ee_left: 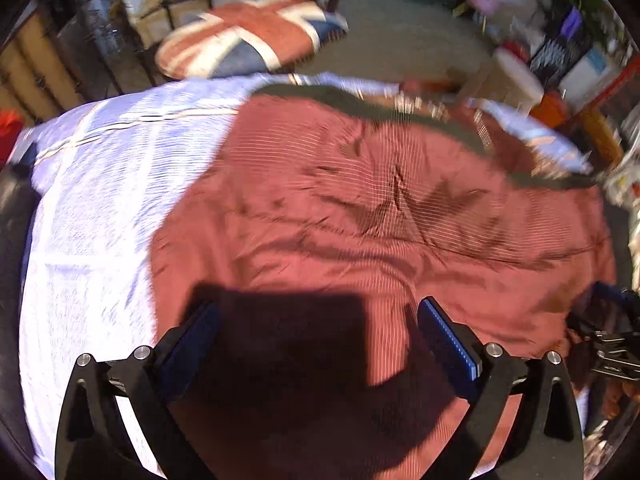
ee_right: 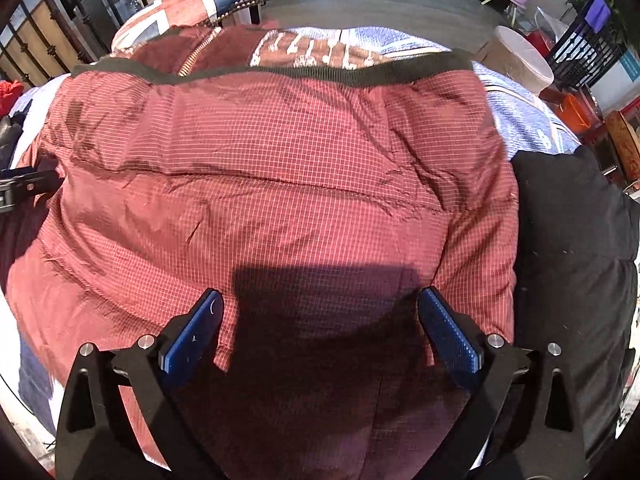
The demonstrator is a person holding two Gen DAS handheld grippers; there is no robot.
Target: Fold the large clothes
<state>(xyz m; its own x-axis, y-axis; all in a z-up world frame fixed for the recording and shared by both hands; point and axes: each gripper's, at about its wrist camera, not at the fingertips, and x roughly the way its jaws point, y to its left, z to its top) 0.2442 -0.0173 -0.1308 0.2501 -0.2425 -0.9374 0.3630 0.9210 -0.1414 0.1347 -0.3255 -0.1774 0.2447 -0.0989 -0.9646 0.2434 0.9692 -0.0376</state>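
A dark red jacket (ee_left: 360, 208) with a fine white grid and a dark knit hem lies spread on a white cloth-covered surface (ee_left: 88, 216). It fills the right wrist view (ee_right: 280, 184), hem at the far edge. My left gripper (ee_left: 318, 316) is open and empty just above the jacket's near part. My right gripper (ee_right: 320, 304) is open and empty over the jacket's near part. The right gripper shows at the right edge of the left wrist view (ee_left: 612, 336); the left gripper shows at the left edge of the right wrist view (ee_right: 24, 188).
A black garment (ee_right: 572, 248) lies to the jacket's right. A Union Jack stool (ee_left: 248, 36) stands beyond the surface. A round beige drum (ee_right: 520, 56), railings and clutter stand at the back right.
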